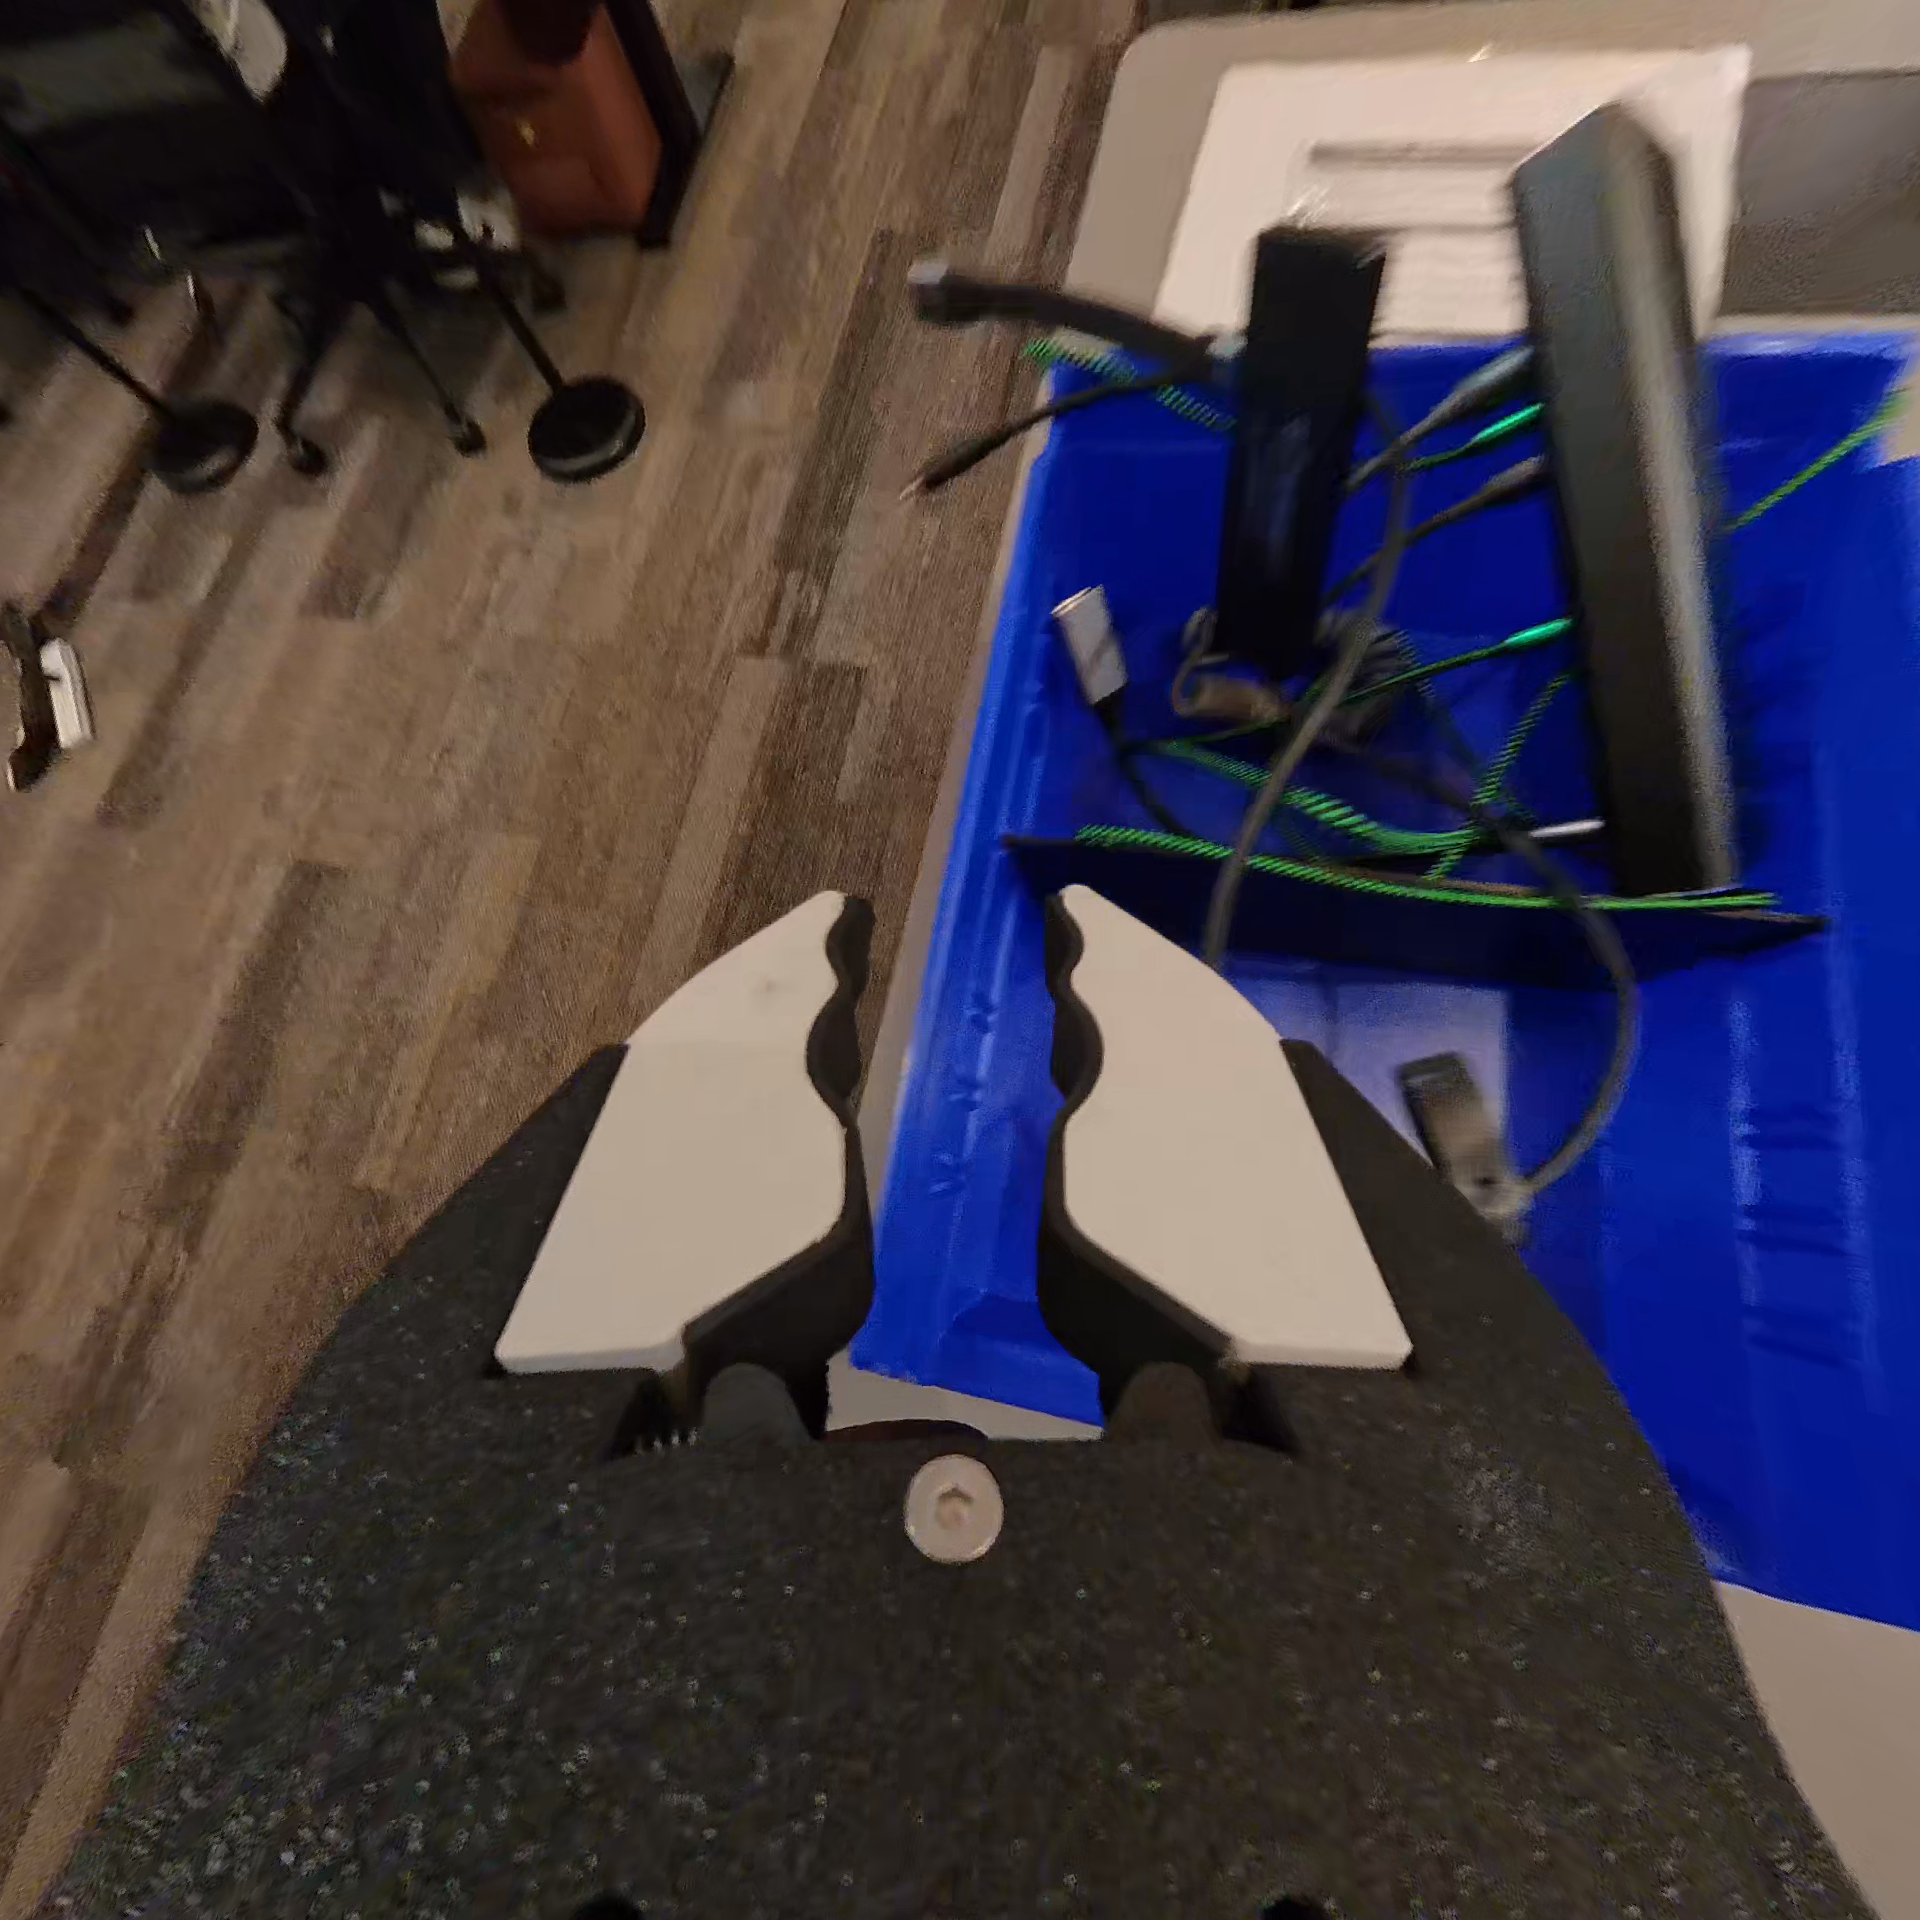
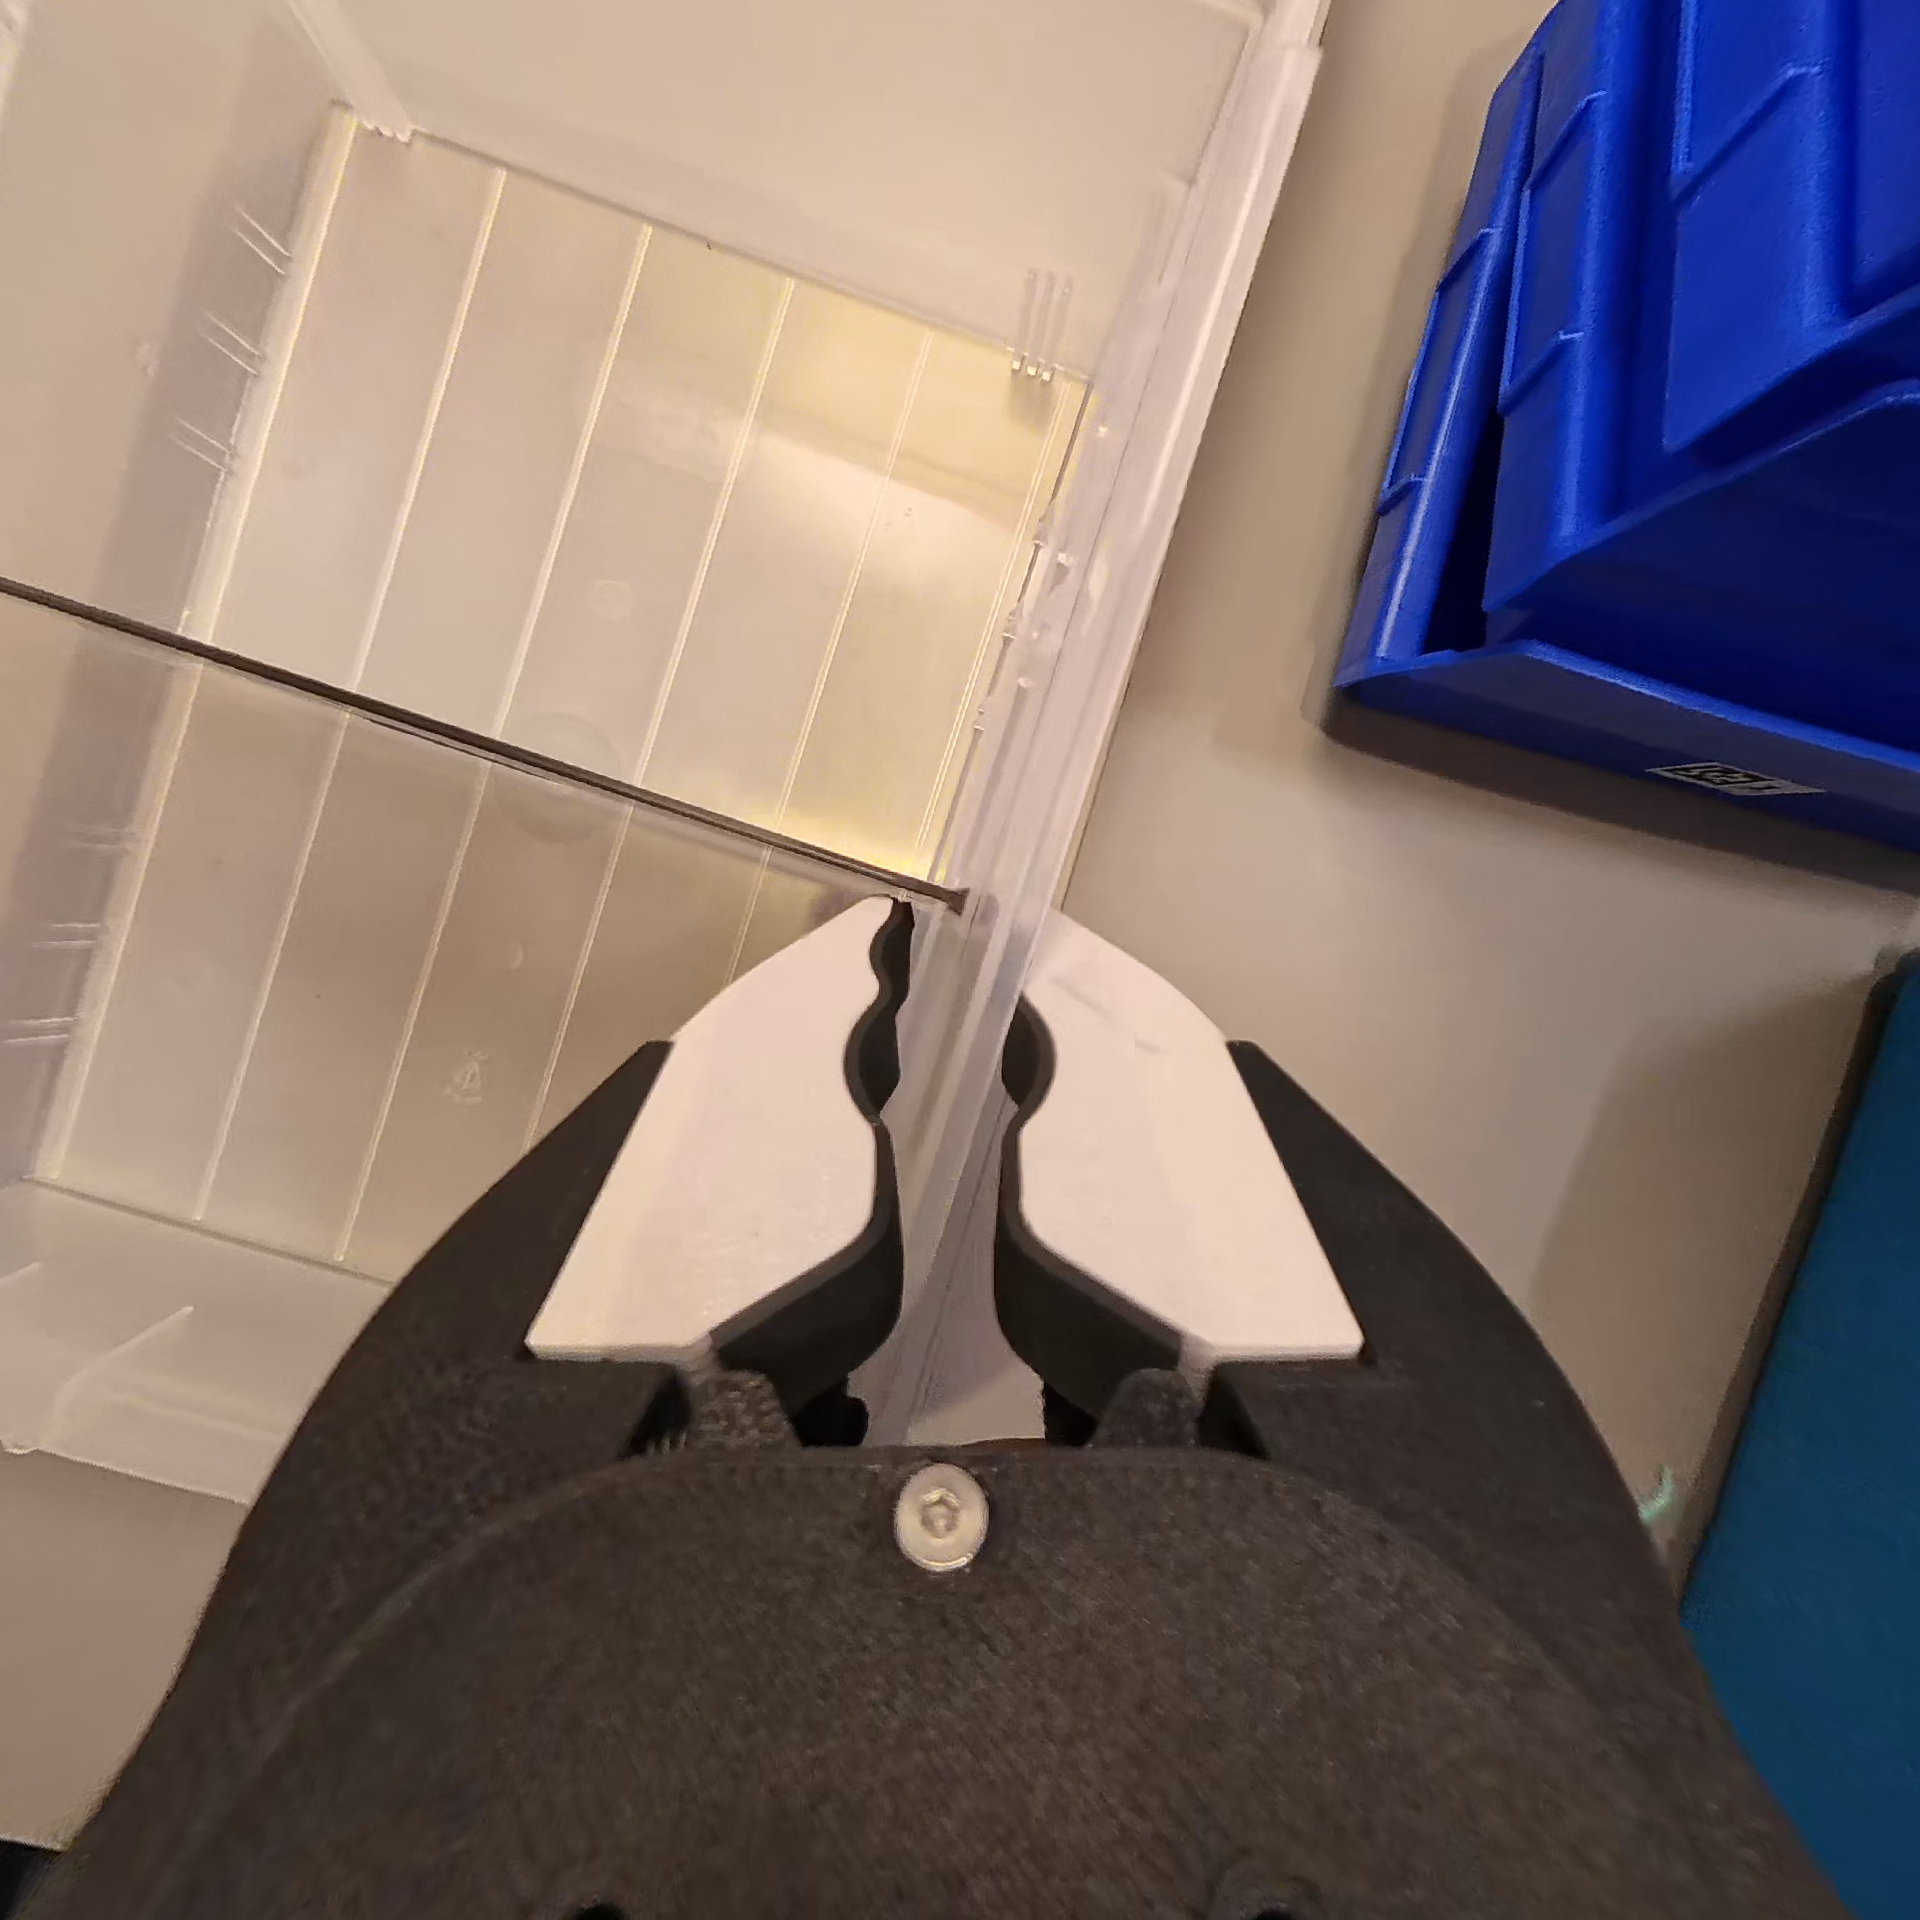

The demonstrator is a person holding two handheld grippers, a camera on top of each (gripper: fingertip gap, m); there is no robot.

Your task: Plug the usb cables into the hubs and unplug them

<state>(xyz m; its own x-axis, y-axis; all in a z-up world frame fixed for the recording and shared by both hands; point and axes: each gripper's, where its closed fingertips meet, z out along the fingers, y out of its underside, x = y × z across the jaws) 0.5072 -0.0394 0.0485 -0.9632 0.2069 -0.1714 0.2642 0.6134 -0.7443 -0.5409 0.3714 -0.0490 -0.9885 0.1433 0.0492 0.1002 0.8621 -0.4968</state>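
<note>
Nearest to me, the right gripper [image 2: 951,1023] has its fingers pinched on the side wall of a clear plastic bin [image 2: 1049,665], apparently holding or shifting it. Plugging hasn't begun, I'd say. Its partner, the left gripper [image 1: 956,997], hangs narrowly parted and empty over the edge of the blue bin [image 1: 997,1039], where the black hubs [image 1: 1294,436] and green-braided usb cables [image 1: 1340,810] lie tangled. Next it must pick one plug [image 1: 1091,644] out; the snarl and the divider [image 1: 1351,925] crowd it.

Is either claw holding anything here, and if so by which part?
The right claw grips the clear bin by its side wall's rim. The left claw is open and holds nothing.
</note>
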